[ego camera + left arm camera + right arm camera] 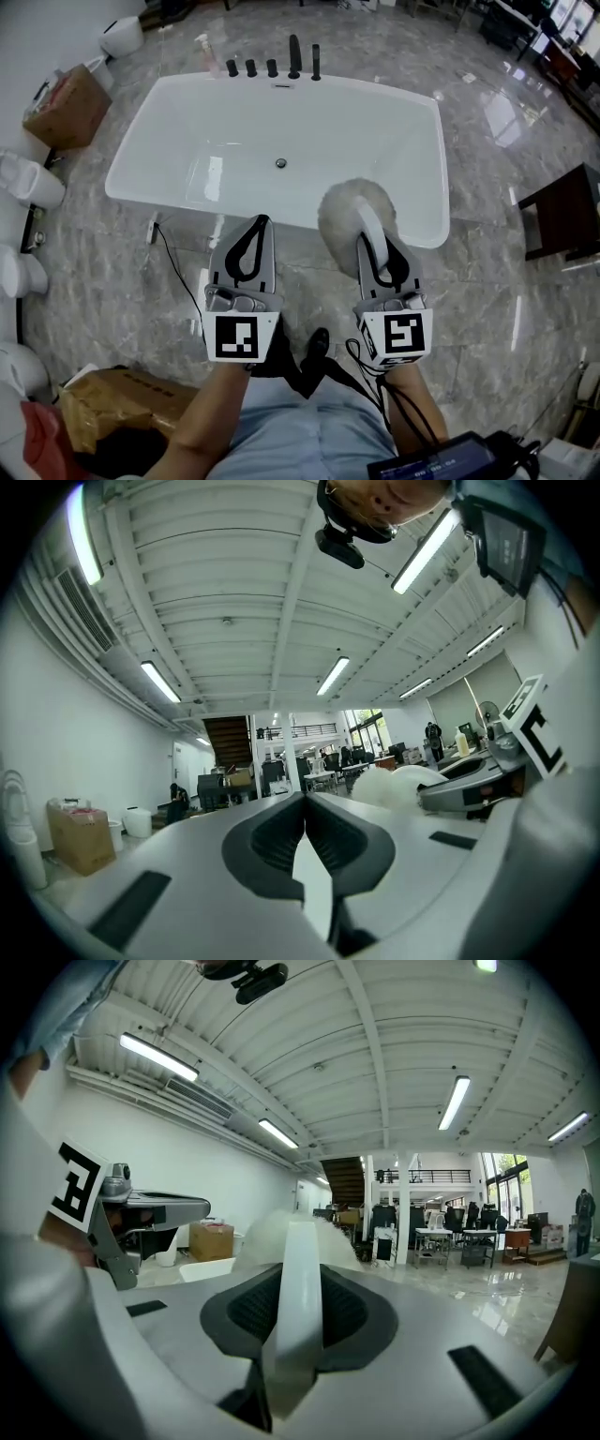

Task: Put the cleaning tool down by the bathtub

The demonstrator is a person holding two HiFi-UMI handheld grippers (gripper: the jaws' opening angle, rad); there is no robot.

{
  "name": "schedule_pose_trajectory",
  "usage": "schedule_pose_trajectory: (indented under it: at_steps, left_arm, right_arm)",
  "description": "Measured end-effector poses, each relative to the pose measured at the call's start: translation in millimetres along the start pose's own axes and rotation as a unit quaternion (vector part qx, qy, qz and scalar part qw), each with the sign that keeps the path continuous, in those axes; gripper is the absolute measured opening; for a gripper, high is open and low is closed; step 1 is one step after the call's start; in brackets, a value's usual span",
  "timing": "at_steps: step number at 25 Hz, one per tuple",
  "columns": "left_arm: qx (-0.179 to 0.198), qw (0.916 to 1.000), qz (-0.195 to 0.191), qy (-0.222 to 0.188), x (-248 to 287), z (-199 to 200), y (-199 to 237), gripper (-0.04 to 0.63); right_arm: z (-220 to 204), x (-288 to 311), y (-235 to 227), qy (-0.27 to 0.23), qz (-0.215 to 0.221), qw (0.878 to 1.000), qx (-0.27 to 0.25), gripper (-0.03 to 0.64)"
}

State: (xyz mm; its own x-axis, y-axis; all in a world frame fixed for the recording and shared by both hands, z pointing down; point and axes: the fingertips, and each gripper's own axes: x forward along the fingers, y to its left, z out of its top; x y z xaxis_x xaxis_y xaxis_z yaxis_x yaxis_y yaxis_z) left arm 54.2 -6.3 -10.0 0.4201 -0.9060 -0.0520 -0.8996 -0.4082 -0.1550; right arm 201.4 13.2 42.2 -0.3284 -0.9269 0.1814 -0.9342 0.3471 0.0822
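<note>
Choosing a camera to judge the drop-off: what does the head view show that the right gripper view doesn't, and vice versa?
Only the head view: the drain and black taps of the bathtub. Only the right gripper view: ceiling lights, a staircase, desks. Both: the right claw shut on the cleaning tool, by its white handle, its fluffy head beyond.

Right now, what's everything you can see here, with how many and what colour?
Glossy bathtub: one, white, on the floor ahead.
Metal tap fittings: five, black, along the tub's far rim.
Fluffy round cleaning tool: one, white, at the tub's near rim.
Cardboard box: one, brown, left of the tub.
Wooden table: one, dark brown, right edge.
Polished marble floor: grey, all around.
Left gripper: one, grey, jaws shut, empty.
Right gripper: one, grey, shut on the cleaning tool's handle.
</note>
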Motion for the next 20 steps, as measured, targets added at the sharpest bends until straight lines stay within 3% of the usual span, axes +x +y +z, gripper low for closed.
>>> schedule_pose_trajectory:
  at_steps: [13,20]
  left_arm:
    - [-0.039,0.9973,0.016,0.060,18.7,-93.3,56.0,0.017]
    - [-0.044,0.9949,0.025,0.087,32.0,-150.4,72.5,0.017]
  right_arm:
    - [-63.4,80.0,67.0,0.063,0.081,0.995,-0.008,0.101]
    - [-102.4,116.7,86.2,0.056,0.112,0.992,-0.011,0.101]
